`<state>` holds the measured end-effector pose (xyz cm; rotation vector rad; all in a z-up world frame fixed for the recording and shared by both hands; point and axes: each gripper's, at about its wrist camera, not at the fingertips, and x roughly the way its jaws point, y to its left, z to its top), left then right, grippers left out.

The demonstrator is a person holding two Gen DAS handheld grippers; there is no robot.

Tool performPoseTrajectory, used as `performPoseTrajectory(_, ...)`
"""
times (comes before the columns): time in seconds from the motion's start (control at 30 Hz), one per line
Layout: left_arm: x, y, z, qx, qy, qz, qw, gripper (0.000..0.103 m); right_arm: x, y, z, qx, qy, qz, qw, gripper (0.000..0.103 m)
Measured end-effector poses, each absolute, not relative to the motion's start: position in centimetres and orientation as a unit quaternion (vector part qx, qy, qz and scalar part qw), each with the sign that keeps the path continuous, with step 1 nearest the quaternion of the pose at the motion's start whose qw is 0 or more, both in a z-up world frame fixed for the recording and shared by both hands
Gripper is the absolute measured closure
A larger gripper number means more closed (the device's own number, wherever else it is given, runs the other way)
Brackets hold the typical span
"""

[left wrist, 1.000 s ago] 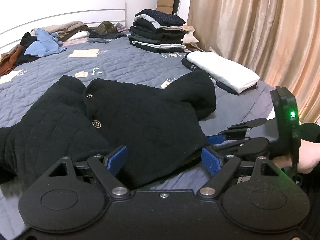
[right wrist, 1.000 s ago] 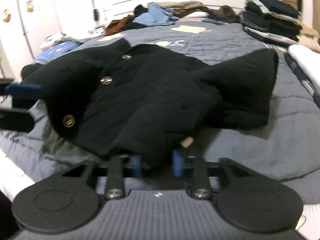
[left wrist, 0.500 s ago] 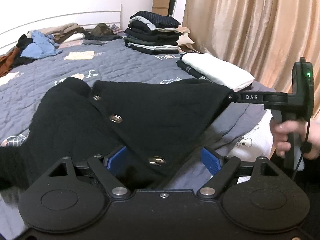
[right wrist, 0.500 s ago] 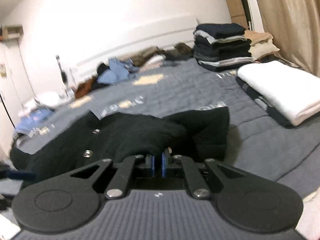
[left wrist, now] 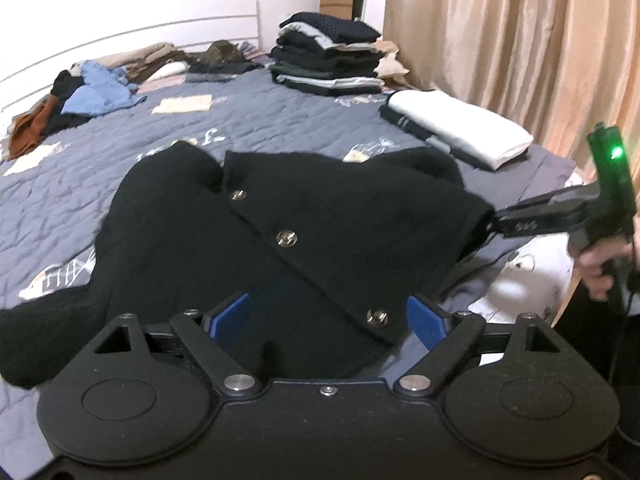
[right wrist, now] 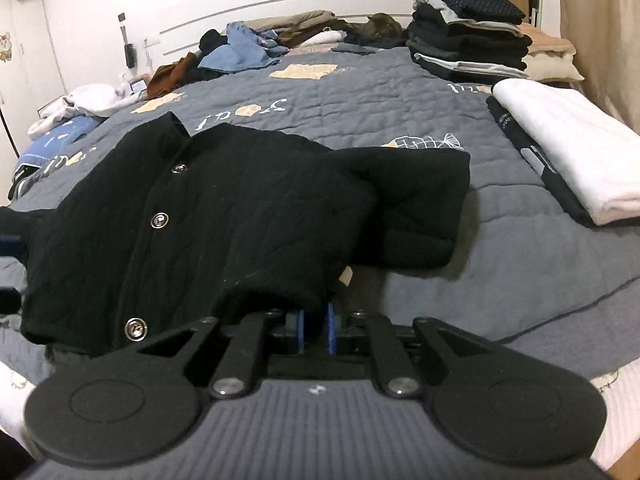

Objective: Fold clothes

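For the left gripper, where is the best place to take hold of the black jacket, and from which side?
Probably the near hem of the black jacket, left of the lowest snap button, approached from the bed's near edge. That edge lies flat between the open pads of the left gripper, while the right gripper already pinches the hem's other corner, so both corners could be lifted together.

Jacket (left wrist: pixel 304 232) lies spread on the bed (left wrist: pixel 280 120), nearest the foot edge. Behind it to the right, a folded towel (left wrist: pixel 460 132) on a folded garment; further back, a stack of folded clothes (left wrist: pixel 328 56). Loose clothes (left wrist: pixel 92 92) lie along the headboard (left wrist: pixel 132 40), back left.
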<state>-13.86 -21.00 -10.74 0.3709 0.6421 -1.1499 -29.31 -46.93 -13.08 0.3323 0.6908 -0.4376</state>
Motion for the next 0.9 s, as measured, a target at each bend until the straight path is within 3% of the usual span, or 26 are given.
performPoseTrajectory(0.13, -13.6, -19.8, -11.2, 0.175, 0.302, -0.520, 0.779, 0.019, -30.6, -47.7, -11.7, 0.189, 0.339, -0.183, 0.903, 0.085)
performPoseTrajectory(0.27, -13.1, -18.8, -11.8, 0.179, 0.312, -0.503, 0.786, 0.019, -32.7, -48.1, -9.7, 0.225, 0.299, -0.159, 0.914, 0.063)
performPoseTrajectory(0.47, -12.6, -17.1, -12.3, 0.171, 0.321, -0.477, 0.800, 0.019, -32.6, -46.4, -7.9, 0.258, 0.228, -0.065, 0.937, 0.046)
performPoseTrajectory(0.9, -12.9, -13.9, -14.7, 0.216, 0.336, -0.417, 0.816, 0.019, -26.5, -39.7, -10.0, 0.247, 0.271, 0.066, 0.928, 0.043)
